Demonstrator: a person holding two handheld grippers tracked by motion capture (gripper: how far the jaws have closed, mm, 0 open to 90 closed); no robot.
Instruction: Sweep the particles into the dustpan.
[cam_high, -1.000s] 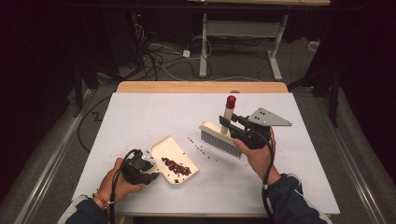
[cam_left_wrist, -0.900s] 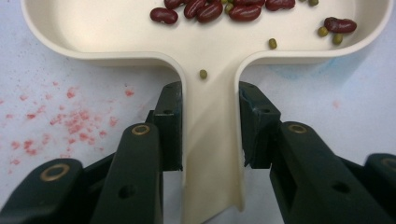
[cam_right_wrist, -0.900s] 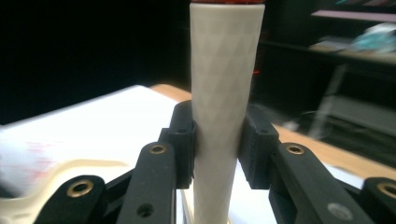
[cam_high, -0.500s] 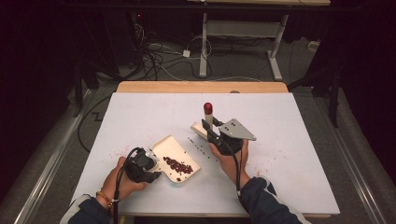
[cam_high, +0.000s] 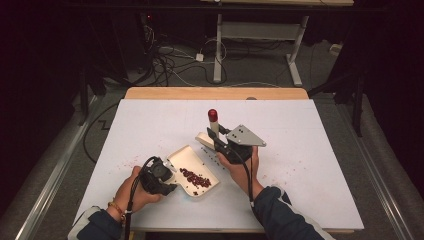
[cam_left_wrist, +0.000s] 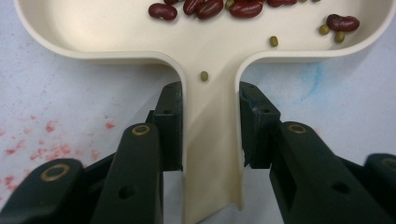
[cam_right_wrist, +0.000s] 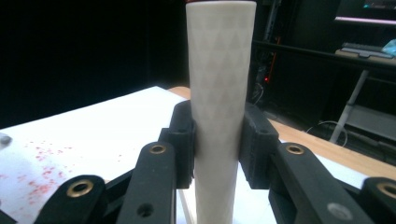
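Note:
A cream dustpan (cam_high: 192, 167) lies near the table's front, holding several dark red beans (cam_high: 196, 178) and a few small green ones (cam_left_wrist: 274, 41). My left gripper (cam_high: 159, 176) is shut on the dustpan's flat handle (cam_left_wrist: 211, 135), one pad on each side. My right gripper (cam_high: 220, 141) is shut on the pale handle (cam_right_wrist: 218, 102) of a brush that stands upright, its red tip (cam_high: 213, 114) on top. The brush head (cam_high: 204, 140) rests on the table just beyond the dustpan's far edge, with loose beans (cam_high: 209, 151) beside it.
Reddish specks (cam_high: 131, 160) stain the white table cover (cam_high: 310, 130) left of the dustpan and on the right side. A wooden table edge (cam_high: 215, 93) runs along the back. Beyond it are cables and desk legs (cam_high: 218, 45) on a dark floor.
My right gripper has carried the brush leftward and down, from the table's middle right to the dustpan's far edge. The left gripper and dustpan have stayed put.

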